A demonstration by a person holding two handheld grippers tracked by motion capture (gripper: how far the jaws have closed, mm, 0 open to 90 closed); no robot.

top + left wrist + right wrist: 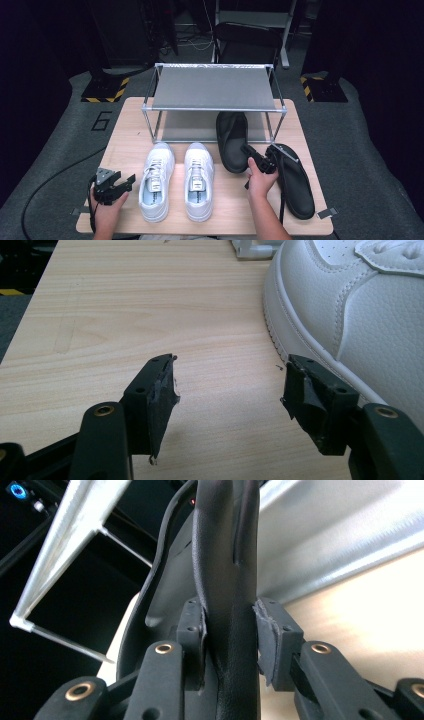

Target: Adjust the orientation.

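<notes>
A black sandal [232, 141] is held at its strap by the right tool [261, 159], whose jaws are closed on the strap [227, 605] from both sides, as seen in the right gripper view. The sandal lies on the wooden surface [130, 135], its toe reaching under the rack [214, 87] at 12 o'clock from the tool. The right hand [260, 181] sits at 6 o'clock from the tool.

A second black sandal [296, 181] lies just beside the tool at 4 o'clock, near the right edge of the surface.

Two white sneakers [177, 180] stand side by side at 9 o'clock from the held sandal, toes pointing to the rack. The rack has a metal frame and a grey top shelf, and it stands at the far edge of the surface.

The left tool [124, 182] is held low near the front left corner, at 9 o'clock from the sneakers. Its jaws are spread wide and nothing is held between them; bare wood [150, 315] is seen in the gap in the left gripper view. The right jaw lies just beside the side of the left sneaker [350, 305]; contact cannot be confirmed. The left hand [107, 207] grips the tool from 6 o'clock.
</notes>
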